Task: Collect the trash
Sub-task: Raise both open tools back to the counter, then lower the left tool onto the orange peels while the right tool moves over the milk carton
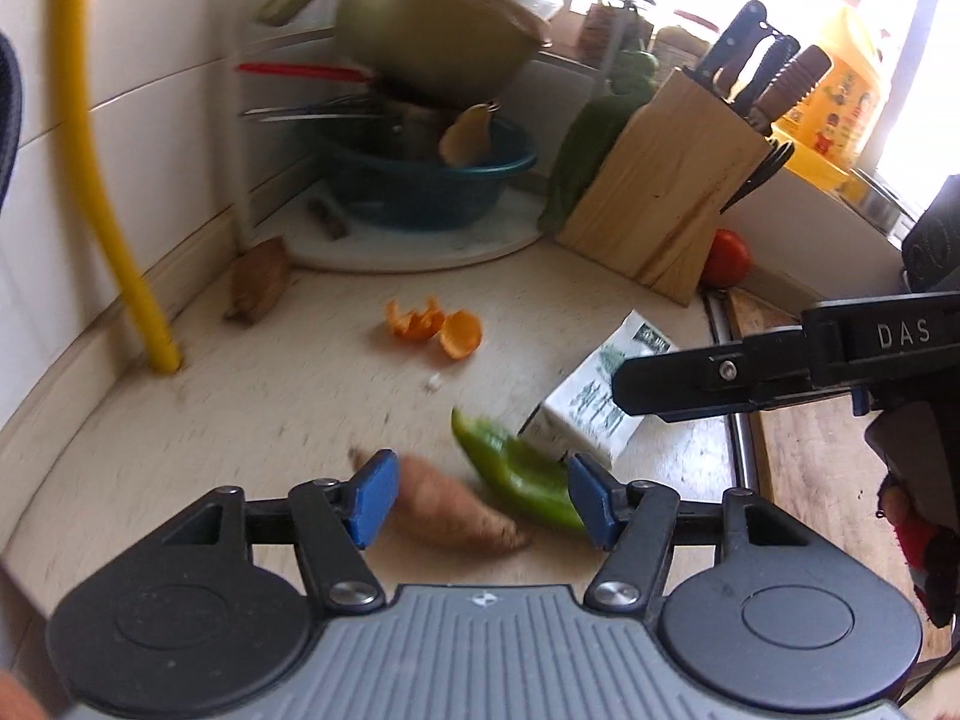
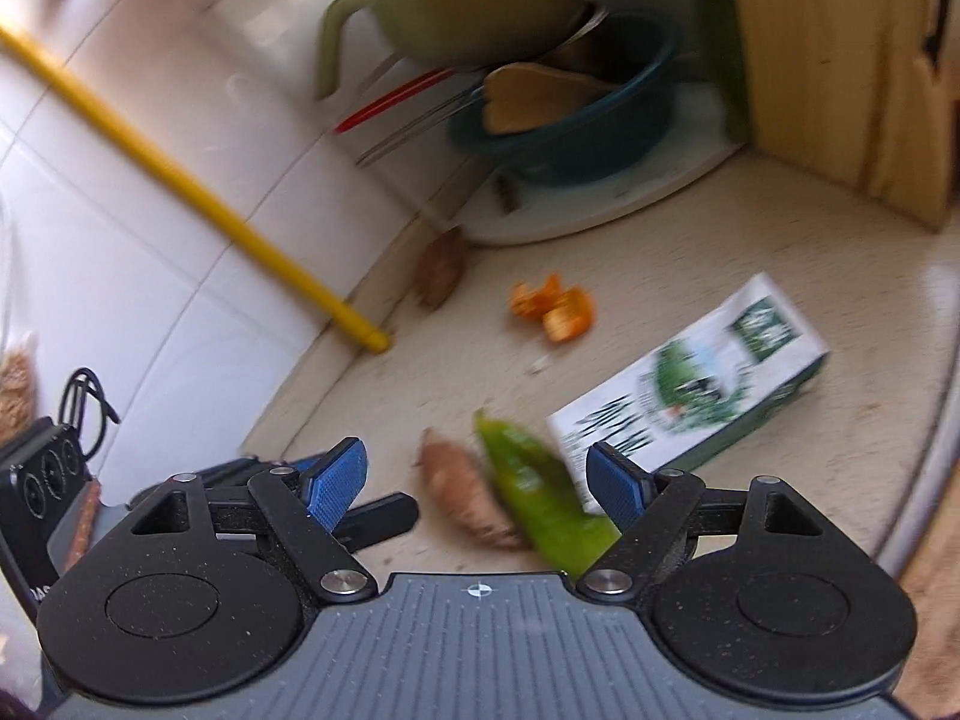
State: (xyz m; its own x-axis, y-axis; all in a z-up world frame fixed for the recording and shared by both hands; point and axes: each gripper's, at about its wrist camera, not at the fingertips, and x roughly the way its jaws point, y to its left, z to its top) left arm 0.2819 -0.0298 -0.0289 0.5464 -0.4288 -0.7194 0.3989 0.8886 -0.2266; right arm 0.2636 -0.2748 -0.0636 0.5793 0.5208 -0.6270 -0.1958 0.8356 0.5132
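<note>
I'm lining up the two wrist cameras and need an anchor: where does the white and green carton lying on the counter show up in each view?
Left wrist view: the white and green carton lies right of centre, partly behind the right gripper's black finger.
Right wrist view: the same carton lies at centre right, fully visible, beyond the right blue pad.
Shared landmark: the orange peel pieces sit up and to the left of it in both.
</note>
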